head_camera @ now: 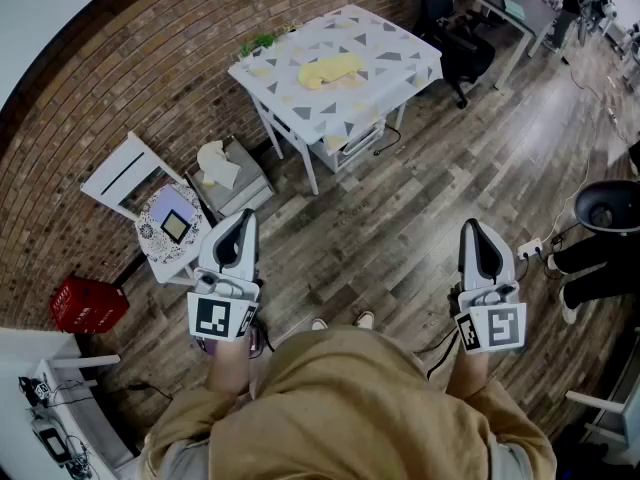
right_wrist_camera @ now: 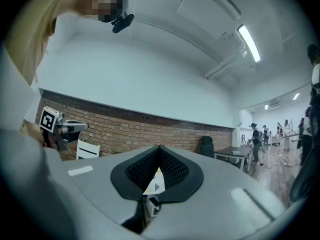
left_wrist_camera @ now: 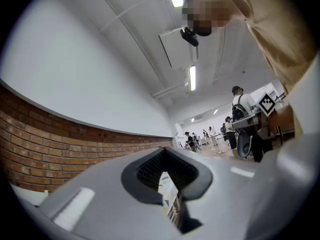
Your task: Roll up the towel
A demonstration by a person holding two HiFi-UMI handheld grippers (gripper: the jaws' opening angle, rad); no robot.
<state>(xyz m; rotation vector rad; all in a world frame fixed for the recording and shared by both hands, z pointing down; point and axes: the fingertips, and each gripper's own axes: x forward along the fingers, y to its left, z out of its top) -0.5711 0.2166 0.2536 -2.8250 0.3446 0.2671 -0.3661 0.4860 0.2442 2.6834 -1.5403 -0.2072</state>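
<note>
A pale yellow towel (head_camera: 331,69) lies crumpled on a white table (head_camera: 395,43) with a grey triangle pattern, far ahead by the brick wall. My left gripper (head_camera: 236,232) and right gripper (head_camera: 480,243) hang over the wooden floor close to my body, well short of the table. Both are shut with nothing between the jaws. In the left gripper view the closed jaws (left_wrist_camera: 165,171) fill the lower frame, and a sliver of the patterned table shows through the notch. The right gripper view shows the same closed jaws (right_wrist_camera: 157,171).
A white folding chair (head_camera: 150,203) with a patterned cushion stands at the left, a grey stool (head_camera: 233,178) with a pale cloth next to it, and a red basket (head_camera: 88,305) by the wall. A drawer unit (head_camera: 350,140) sits under the table. An office chair (head_camera: 455,43) and a black bin (head_camera: 610,206) stand at the right. People stand far down the hall.
</note>
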